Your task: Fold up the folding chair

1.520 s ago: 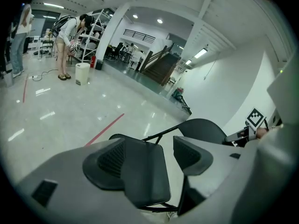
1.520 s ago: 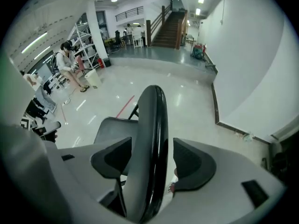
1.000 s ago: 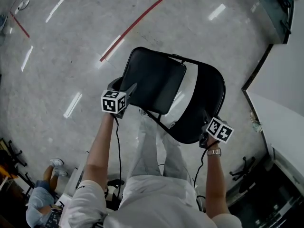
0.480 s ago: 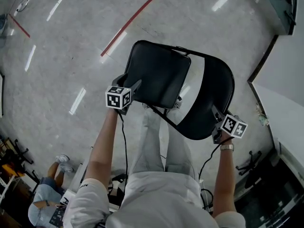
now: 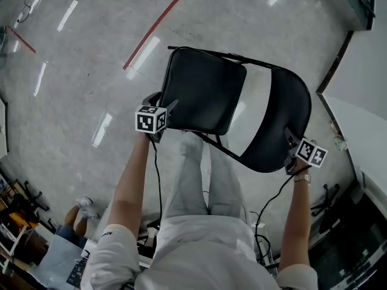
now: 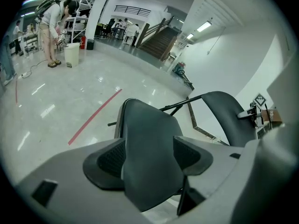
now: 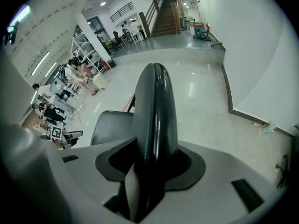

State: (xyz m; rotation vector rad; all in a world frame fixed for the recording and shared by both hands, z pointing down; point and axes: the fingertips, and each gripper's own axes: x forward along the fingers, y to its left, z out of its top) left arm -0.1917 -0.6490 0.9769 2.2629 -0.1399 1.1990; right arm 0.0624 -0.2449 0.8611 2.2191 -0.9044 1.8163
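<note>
Ceiling lights [image 6: 204,26] are streaking glare across the glossy floor [image 5: 91,53]. Fisheye distortion is bending and darkening the edges.

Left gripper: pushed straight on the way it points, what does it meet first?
The chair seat: its edge already sits between the left gripper's fingers, so going on just drives it deeper into them. Past the seat lies the floor, probably.

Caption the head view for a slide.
Left gripper grips the chair seat; right gripper, jaws having just closed further, holds the backrest.
</note>
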